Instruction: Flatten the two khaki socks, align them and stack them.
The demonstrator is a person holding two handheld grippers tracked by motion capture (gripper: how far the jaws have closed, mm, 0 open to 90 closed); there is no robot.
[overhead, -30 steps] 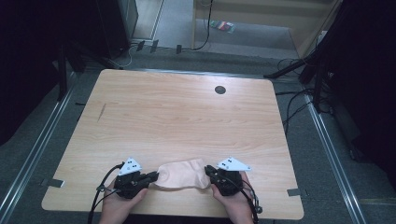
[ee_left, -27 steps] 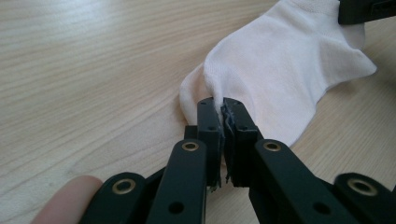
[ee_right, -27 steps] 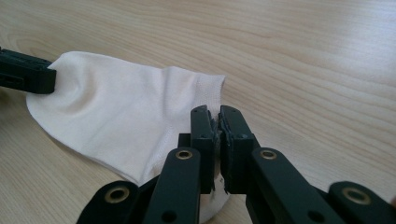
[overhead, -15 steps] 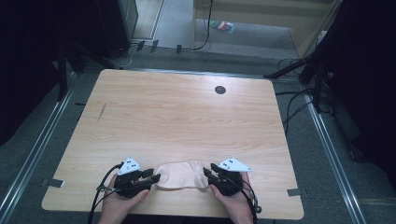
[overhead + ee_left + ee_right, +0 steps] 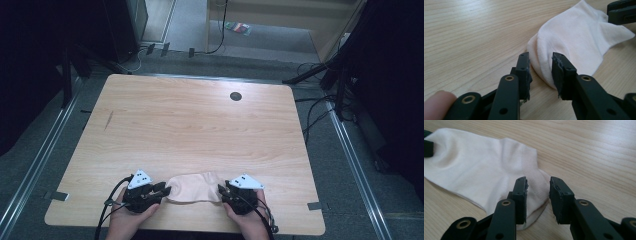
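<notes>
Pale wooden tabletop [image 5: 200, 130]: cream cotton sock [image 5: 194, 187] lengthwise between 2 claws, left gripper [image 5: 539, 67] and right gripper [image 5: 537, 188], both parted, just opened, unclamped.

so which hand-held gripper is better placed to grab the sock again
Roughly even, slightly the left hand-held gripper: its jaws, just released, stand open around the rounded end of the sock. The right hand-held gripper is open at the other end, over a thin edge.

Left claw [image 5: 539, 72] and right claw [image 5: 537, 195] now parted, sock [image 5: 195, 187] released, lying flat
</notes>
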